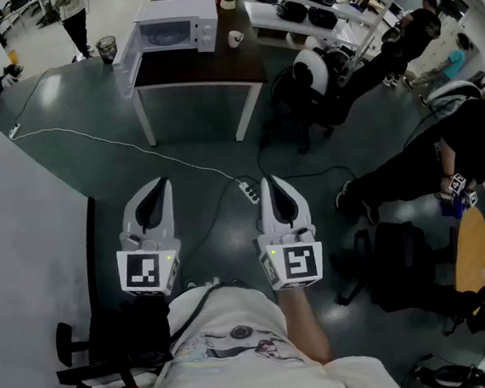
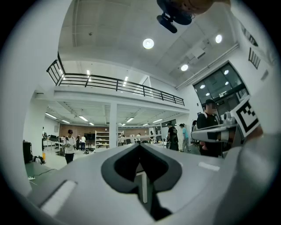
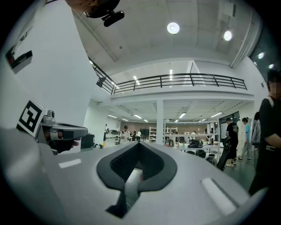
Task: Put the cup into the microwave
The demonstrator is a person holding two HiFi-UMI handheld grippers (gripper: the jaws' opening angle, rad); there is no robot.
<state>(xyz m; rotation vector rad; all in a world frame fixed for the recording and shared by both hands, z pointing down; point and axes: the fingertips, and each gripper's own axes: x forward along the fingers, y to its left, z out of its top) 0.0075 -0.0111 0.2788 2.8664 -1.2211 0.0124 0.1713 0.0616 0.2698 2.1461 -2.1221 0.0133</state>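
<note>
1. Cup (image 1: 235,38): small, white, upright on the dark table (image 1: 205,69), just beside the right side of the white microwave (image 1: 177,26); too small here to tell whether it has a handle.
2. Microwave door (image 1: 127,59): apparently swung open to the left, leaving the cavity free to receive the cup.
3. Left gripper (image 1: 163,181): closed tip to tip with nothing between the jaws, held level close to the person's body, well apart from the table.
4. Right gripper (image 1: 268,179): likewise fully closed and empty, level, just beside the left one and equally far from the cup.
5. Likely handling: light and stiff, with a smooth and probably slippery wall; breakable if ceramic, so no hard squeeze or knock against the microwave's frame.
6. Best hold, as a judgement: jaws opened first, then either across the wall a little below the rim, or one jaw inside and one outside the rim, keeping the cup upright.
</note>
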